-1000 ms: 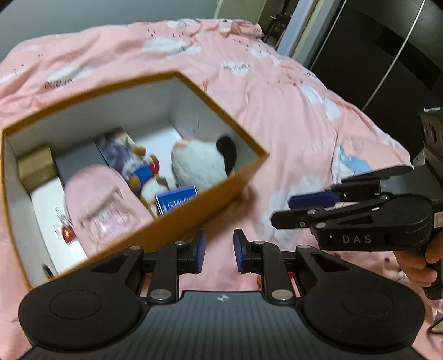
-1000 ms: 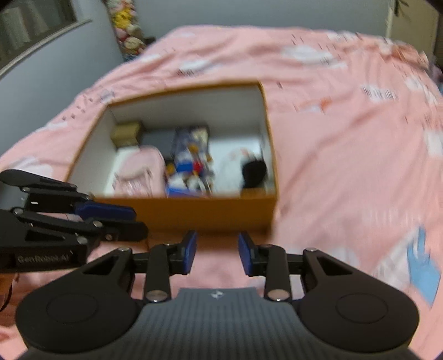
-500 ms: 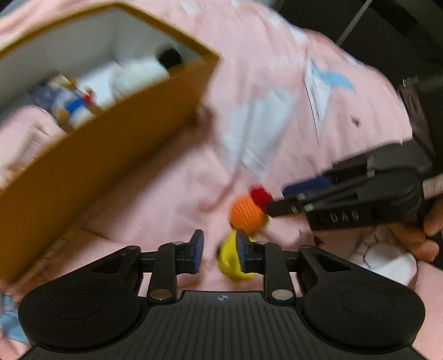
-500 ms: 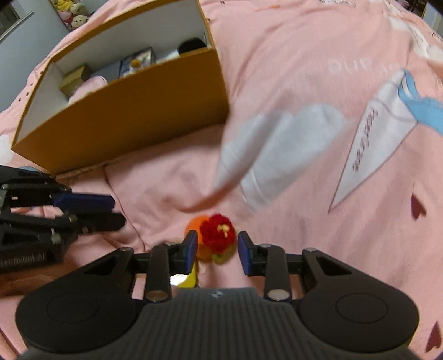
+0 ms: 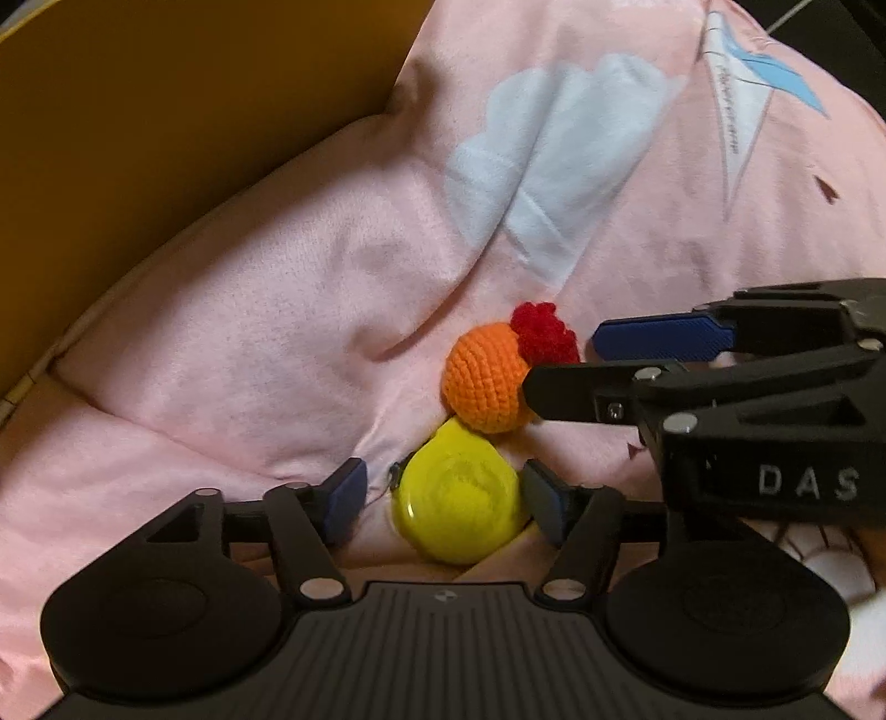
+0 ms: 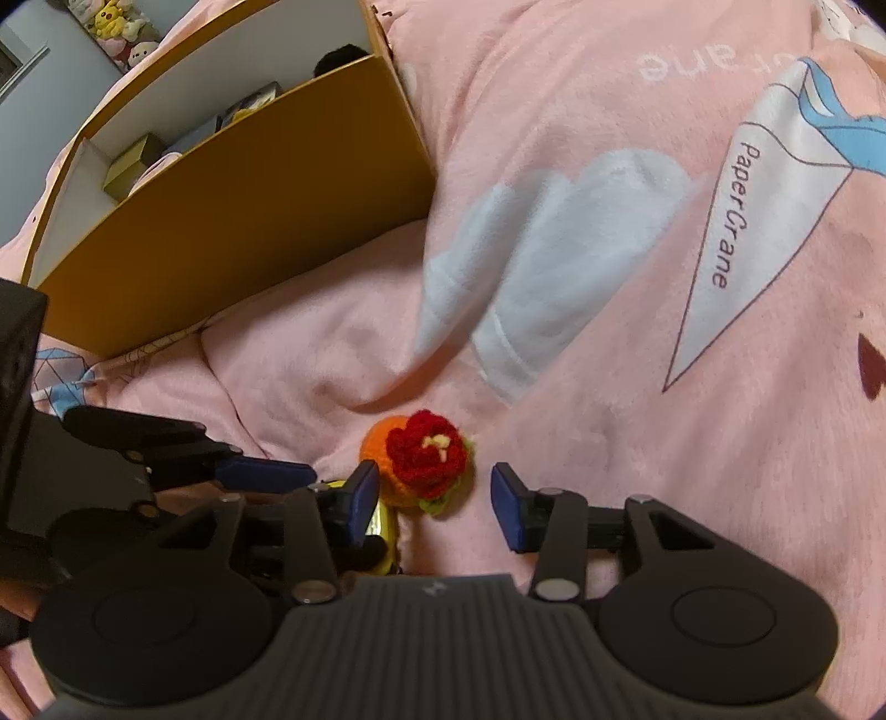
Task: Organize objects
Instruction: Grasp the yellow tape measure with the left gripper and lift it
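1. The left gripper point(image 5: 443, 495) points steeply down at the bed; its jaws have just been opening and now stand wide, with a round yellow disc point(image 5: 458, 493) lying between the blue pads point(image 5: 344, 498). The right-hand pad sits just beside the disc's edge, the left-hand pad stands apart from it, and neither presses on it.
2. The right gripper point(image 6: 436, 501) also tilts steeply down; its jaws have just been opening and stand at a middling width. A crocheted orange ball point(image 5: 486, 379) topped with a red crocheted flower point(image 6: 426, 454) lies just ahead of its fingertips, not clamped by them.
3. In the left wrist view the right gripper point(image 5: 559, 363) reaches in from the right, one finger tip touching or nearly touching the ball's side; which, cannot be told.
4. The ball rests against the far edge of the yellow disc, both on the pink blanket point(image 6: 637, 343), in a shallow fold.
5. The blanket bears a pale cloud print point(image 6: 531, 266) and a paper-crane motif point(image 6: 742, 221) lettered "Paper Crane".
6. Further off to the left stands an open orange cardboard box point(image 6: 238, 205) with a white inside, holding small items too small to identify.
7. Plush toys point(image 6: 119, 25) sit far back by a grey wall.
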`<action>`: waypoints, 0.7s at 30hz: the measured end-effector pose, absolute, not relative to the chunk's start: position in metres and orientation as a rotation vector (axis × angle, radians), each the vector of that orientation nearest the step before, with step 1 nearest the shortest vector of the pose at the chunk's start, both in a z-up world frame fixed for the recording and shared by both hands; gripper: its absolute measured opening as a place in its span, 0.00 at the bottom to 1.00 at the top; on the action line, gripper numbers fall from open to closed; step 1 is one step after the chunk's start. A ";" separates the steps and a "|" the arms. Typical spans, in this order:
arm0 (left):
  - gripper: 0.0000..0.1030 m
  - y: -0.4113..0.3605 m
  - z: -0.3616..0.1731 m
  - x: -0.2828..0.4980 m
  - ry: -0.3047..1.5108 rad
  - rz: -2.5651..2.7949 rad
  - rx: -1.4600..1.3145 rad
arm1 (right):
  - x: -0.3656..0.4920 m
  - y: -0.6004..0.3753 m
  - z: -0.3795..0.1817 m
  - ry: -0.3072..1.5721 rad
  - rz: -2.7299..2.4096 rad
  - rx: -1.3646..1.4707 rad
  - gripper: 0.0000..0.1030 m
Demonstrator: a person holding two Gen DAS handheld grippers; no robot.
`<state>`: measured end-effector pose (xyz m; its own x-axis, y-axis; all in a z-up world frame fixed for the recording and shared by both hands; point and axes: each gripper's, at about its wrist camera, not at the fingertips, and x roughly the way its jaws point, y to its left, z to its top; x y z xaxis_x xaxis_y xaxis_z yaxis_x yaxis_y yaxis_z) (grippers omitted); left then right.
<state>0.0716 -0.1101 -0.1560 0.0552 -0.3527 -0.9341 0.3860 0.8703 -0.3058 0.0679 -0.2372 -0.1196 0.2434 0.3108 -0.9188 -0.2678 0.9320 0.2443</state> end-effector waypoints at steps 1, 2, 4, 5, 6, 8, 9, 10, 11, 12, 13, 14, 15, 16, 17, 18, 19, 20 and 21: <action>0.77 -0.113 -0.157 0.071 1.411 -0.552 0.039 | 0.069 -0.237 -0.120 1.265 0.396 0.040 0.46; 0.78 -0.115 -0.158 0.070 1.412 -0.546 0.050 | 0.070 -0.237 -0.121 1.265 0.398 0.041 0.46; 0.80 -0.119 -0.158 0.067 1.414 -0.536 0.077 | 0.070 -0.235 -0.121 1.264 0.402 0.040 0.46; 0.80 -0.121 -0.158 0.065 1.414 -0.533 0.091 | 0.070 -0.235 -0.122 1.262 0.406 0.039 0.47; 0.80 -0.122 -0.159 0.064 1.414 -0.530 0.106 | 0.070 -0.235 -0.122 1.260 0.411 0.039 0.48; 0.77 -0.123 -0.159 0.061 1.412 -0.525 0.123 | 0.071 -0.234 -0.123 1.262 0.422 0.037 0.48; 0.69 -0.122 -0.158 0.059 1.411 -0.525 0.127 | 0.071 -0.233 -0.124 1.264 0.427 0.034 0.48; 0.65 -0.121 -0.156 0.057 1.408 -0.518 0.135 | 0.072 -0.232 -0.124 1.265 0.432 0.031 0.49; 0.56 -0.120 -0.155 0.055 1.406 -0.510 0.143 | 0.072 -0.230 -0.125 1.266 0.437 0.028 0.49; 0.56 -0.117 -0.153 0.054 1.402 -0.501 0.147 | 0.072 -0.229 -0.125 1.267 0.442 0.024 0.49; 0.56 -0.114 -0.150 0.052 1.401 -0.497 0.140 | 0.072 -0.227 -0.125 1.265 0.445 0.020 0.49; 0.56 -0.109 -0.148 0.050 1.399 -0.489 0.132 | 0.072 -0.226 -0.124 1.262 0.448 0.017 0.49; 0.56 -0.105 -0.146 0.049 1.392 -0.477 0.125 | 0.072 -0.226 -0.124 1.259 0.449 0.015 0.49; 0.56 -0.099 -0.142 0.047 1.379 -0.465 0.117 | 0.072 -0.225 -0.123 1.256 0.450 0.015 0.49; 0.56 -0.094 -0.139 0.045 1.366 -0.454 0.110 | 0.073 -0.225 -0.123 1.254 0.450 0.014 0.49; 0.56 -0.090 -0.136 0.044 1.349 -0.435 0.109 | 0.073 -0.226 -0.123 1.251 0.449 0.015 0.50; 0.56 -0.085 -0.132 0.043 1.325 -0.408 0.122 | 0.073 -0.226 -0.122 1.248 0.447 0.016 0.50; 0.56 -0.081 -0.127 0.041 1.298 -0.381 0.140 | 0.073 -0.226 -0.122 1.246 0.445 0.016 0.50; 0.56 -0.076 -0.123 0.040 1.272 -0.357 0.151 | 0.073 -0.226 -0.121 1.243 0.443 0.016 0.50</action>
<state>0.0400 -0.0756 -0.1230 0.2484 -0.1783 -0.9521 0.3433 0.9353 -0.0856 0.0729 -0.2263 -0.1214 0.2486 0.3334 -0.9094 -0.3165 0.9153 0.2490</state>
